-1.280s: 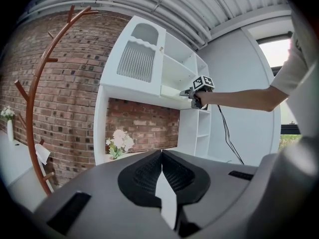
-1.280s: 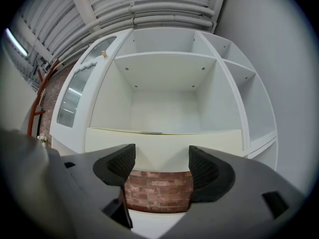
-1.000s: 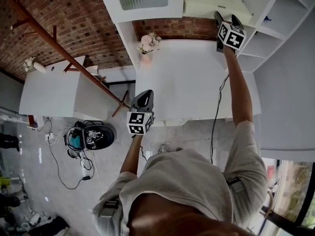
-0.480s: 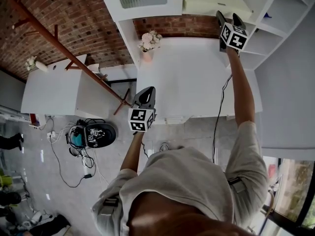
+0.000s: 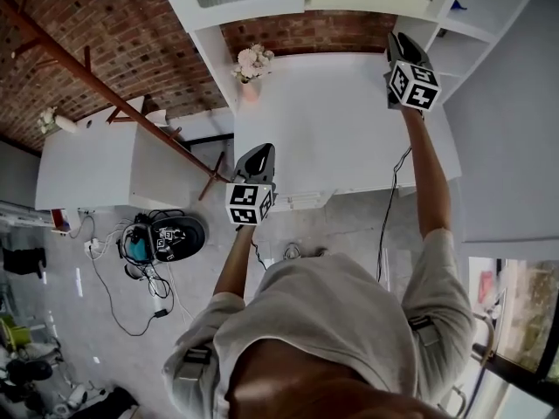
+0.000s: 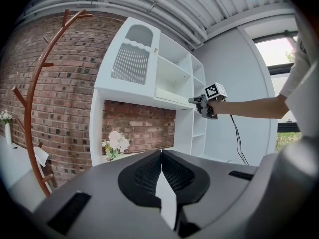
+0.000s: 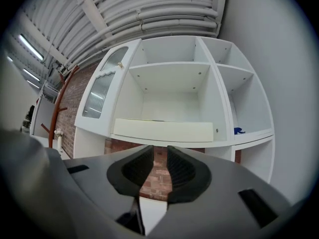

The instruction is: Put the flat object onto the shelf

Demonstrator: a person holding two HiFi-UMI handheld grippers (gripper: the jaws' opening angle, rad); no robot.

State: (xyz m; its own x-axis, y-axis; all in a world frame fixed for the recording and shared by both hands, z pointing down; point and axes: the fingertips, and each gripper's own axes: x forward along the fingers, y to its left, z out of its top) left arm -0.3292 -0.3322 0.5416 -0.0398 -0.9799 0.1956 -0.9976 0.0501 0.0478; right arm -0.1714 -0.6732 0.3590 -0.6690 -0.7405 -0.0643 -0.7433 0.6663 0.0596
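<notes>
My left gripper (image 6: 162, 154) — fingers clenched together, nothing in them, low by the counter's (image 5: 332, 138) left edge. My right gripper (image 7: 160, 151) — fingers have just been narrowing, a slim gap left with only brick showing through; released, grasping nothing, open air all round. One flat object (image 7: 163, 130), cream, lying in the middle bay of the shelf (image 7: 172, 66), long edge along the bay's front lip, apart from my right fingers. Counter white, bare save a flower vase (image 5: 251, 66) at its back-left corner. Brick wall (image 5: 105, 24) beyond.
</notes>
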